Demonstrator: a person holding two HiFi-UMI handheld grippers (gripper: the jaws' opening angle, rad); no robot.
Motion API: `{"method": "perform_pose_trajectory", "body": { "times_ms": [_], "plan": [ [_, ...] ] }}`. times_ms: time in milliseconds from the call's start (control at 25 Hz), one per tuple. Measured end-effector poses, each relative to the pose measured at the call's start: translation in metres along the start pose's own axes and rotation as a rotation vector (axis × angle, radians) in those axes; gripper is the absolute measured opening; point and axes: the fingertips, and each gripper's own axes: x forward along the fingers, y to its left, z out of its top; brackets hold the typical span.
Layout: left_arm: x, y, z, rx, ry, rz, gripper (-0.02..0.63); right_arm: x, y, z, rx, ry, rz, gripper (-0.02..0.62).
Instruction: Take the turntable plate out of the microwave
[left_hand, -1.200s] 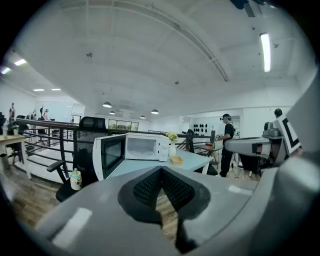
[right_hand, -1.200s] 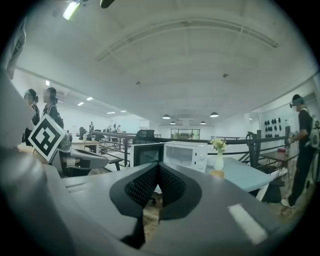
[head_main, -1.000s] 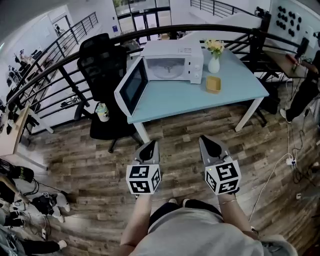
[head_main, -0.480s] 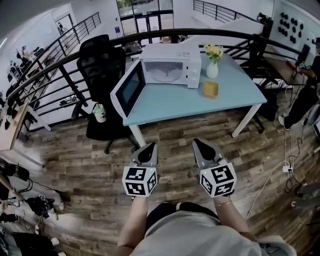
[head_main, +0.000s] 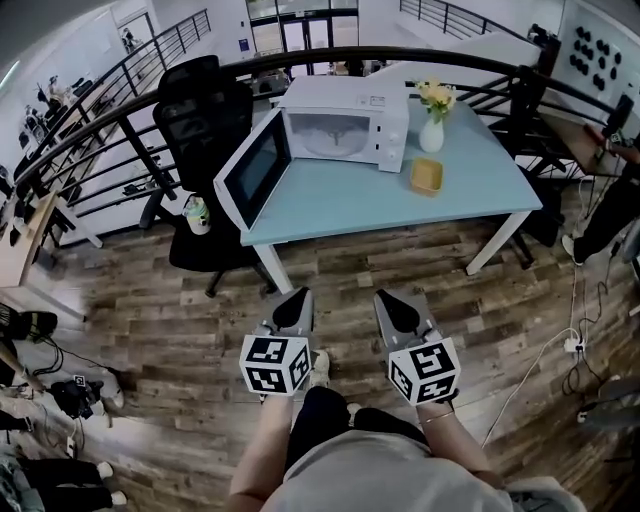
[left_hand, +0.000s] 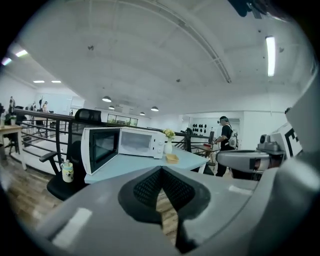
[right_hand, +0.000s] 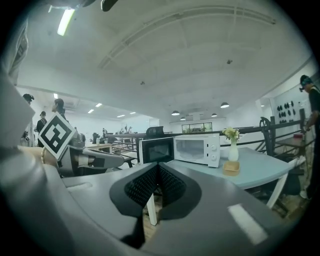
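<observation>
two grey grippers, the left gripper (head_main: 295, 298) and the right gripper (head_main: 392, 300), have their jaws pressed together on nothing, low over the wooden floor (head_main: 180, 300). well ahead of both, the white microwave oven (head_main: 345, 125) stands on the light blue table (head_main: 400, 200), its door (head_main: 255, 170) swung open, the round glass turntable plate (head_main: 333, 148) inside. apart from the open door, everything looks left to do: approaching, reaching in, gripping, lifting out.

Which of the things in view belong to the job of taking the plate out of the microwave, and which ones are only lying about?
For the job:
- microwave, its door open
- left gripper and right gripper, both shut and empty
- turntable plate: inside, not clearly made out

Only lying about:
- flower vase
- small yellow dish
- black chair, with a mug on its seat
</observation>
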Motion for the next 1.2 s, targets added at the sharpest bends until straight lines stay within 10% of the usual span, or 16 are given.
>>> {"method": "perform_pose_trajectory", "body": {
  "times_ms": [1200],
  "plan": [
    [0.204,0.183,0.059,0.0,0.084,-0.201,0.0,0.261,-0.056,0.05,0.057,0.032,-0.138,0.015]
  ]
}}
